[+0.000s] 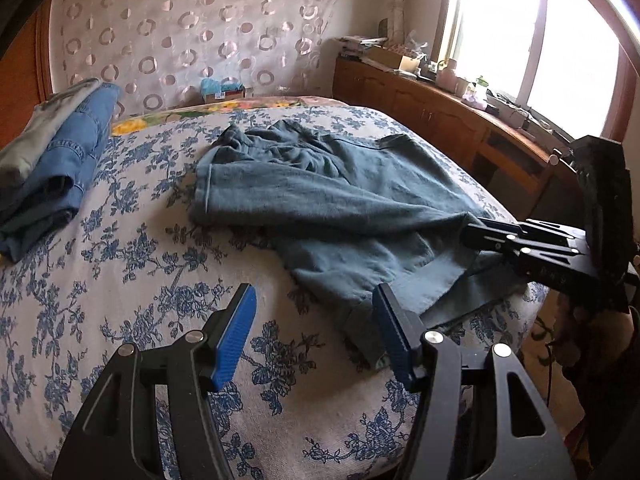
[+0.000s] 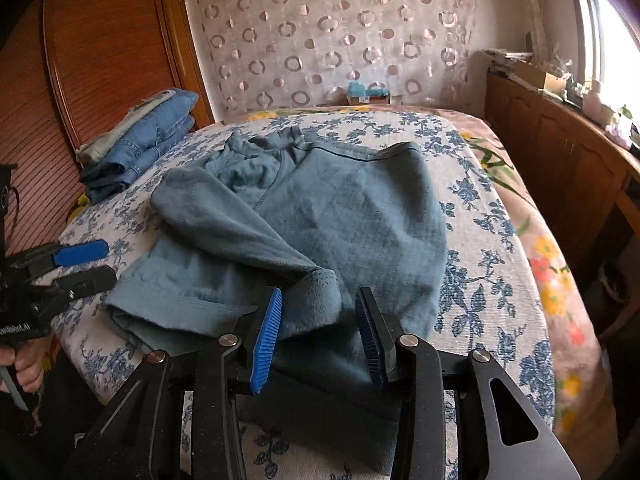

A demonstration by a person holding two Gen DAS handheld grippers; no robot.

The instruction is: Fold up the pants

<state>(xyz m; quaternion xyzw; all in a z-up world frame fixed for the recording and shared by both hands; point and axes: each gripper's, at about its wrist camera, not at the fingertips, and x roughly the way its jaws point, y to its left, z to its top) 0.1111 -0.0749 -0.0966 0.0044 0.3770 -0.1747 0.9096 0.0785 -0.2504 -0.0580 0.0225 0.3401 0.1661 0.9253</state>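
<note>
Teal fleece pants (image 1: 340, 208) lie crumpled on the floral bed sheet (image 1: 120, 280), waist toward the far end, legs toward me. My left gripper (image 1: 314, 320) hangs open over the sheet; one leg's hem (image 1: 362, 340) lies just inside its right pad, untouched by the left pad. In the right wrist view the left gripper (image 2: 94, 266) sits at the pants' (image 2: 340, 208) left edge, a person's hand (image 2: 24, 368) holding it. My right gripper (image 2: 318, 336) has the other leg's bunched cuff (image 2: 316, 304) filling the space between its blue pads. From the left wrist view the right gripper (image 1: 476, 240) looks nearly closed on that fabric.
A stack of folded jeans (image 1: 60, 160) (image 2: 148, 144) lies at the bed's far left. A low wooden cabinet (image 1: 440, 112) with clutter runs under the window on the right. A small box (image 1: 222, 90) stands at the bed's head. A wooden wardrobe (image 2: 100, 60) is on the left.
</note>
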